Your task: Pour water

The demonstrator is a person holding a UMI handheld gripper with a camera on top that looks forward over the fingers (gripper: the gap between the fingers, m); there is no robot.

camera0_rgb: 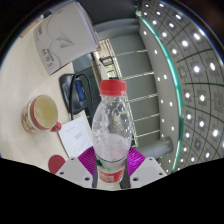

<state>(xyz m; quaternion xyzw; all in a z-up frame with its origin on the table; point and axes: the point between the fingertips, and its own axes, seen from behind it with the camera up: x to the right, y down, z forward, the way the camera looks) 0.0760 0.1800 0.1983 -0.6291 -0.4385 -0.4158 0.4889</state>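
- Since the bottle (112, 128) sits squeezed between both pads (88, 160), the gripper (110, 172) plainly has it held, low on the body near the red label, upright.
- Its red cap (113, 88) looks on, so no water can leave yet; I judge pouring has not begun.
- A cup (41, 115) stands on the table (75, 140) off to the bottle's left, near but apart, open mouth up, likely the target.
- Beyond, a dark object (74, 90) and a white box (65, 38) lie farther back, clear of the tilt path.
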